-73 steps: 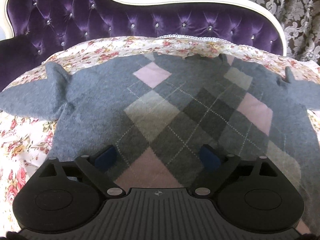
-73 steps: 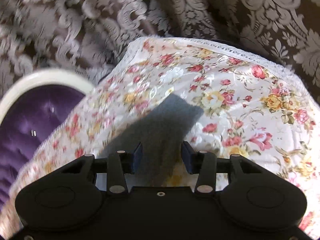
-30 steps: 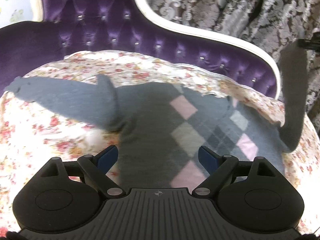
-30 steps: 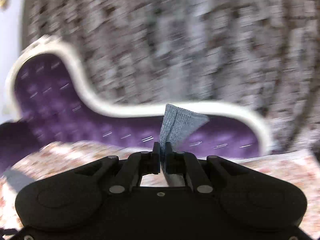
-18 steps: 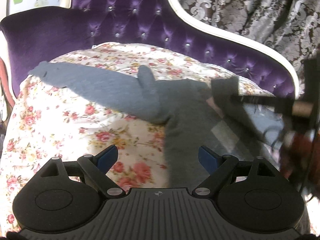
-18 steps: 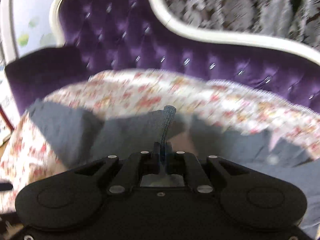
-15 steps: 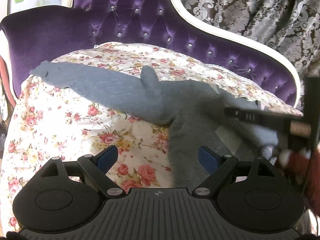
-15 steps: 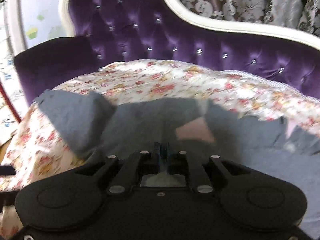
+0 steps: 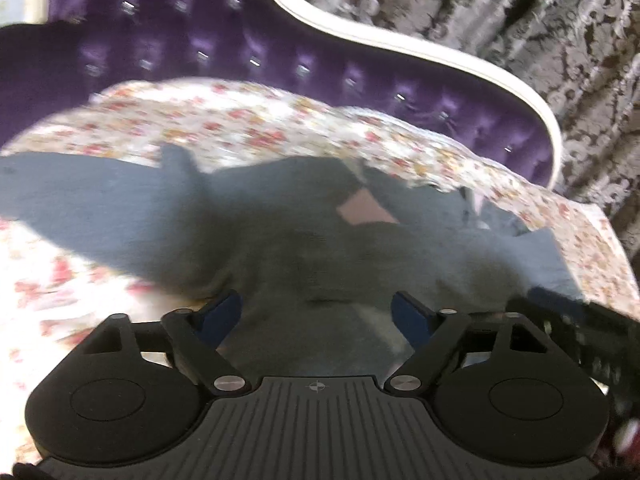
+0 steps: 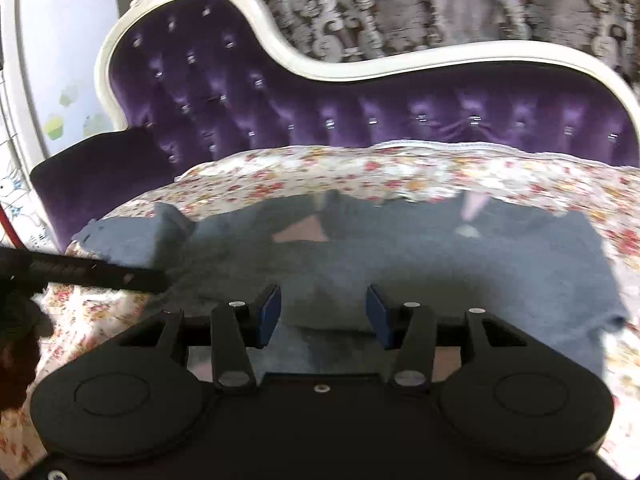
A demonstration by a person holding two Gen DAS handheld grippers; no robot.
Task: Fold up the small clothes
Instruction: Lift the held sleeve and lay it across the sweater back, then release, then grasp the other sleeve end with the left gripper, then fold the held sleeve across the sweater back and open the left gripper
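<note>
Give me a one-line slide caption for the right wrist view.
Right gripper, jaws just opening, above the grey sweater on a floral cover.

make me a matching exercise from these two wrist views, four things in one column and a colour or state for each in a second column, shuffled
Things:
1. sweater
2. sofa backrest
3. sheet
4. right gripper

Colour or state:
A. purple, tufted with buttons
B. jaws open, nothing pinched between them
C. grey, lying spread with one sleeve folded across the body
D. white with small red and yellow flowers

Pairs: 1-C, 2-A, 3-D, 4-B
</note>
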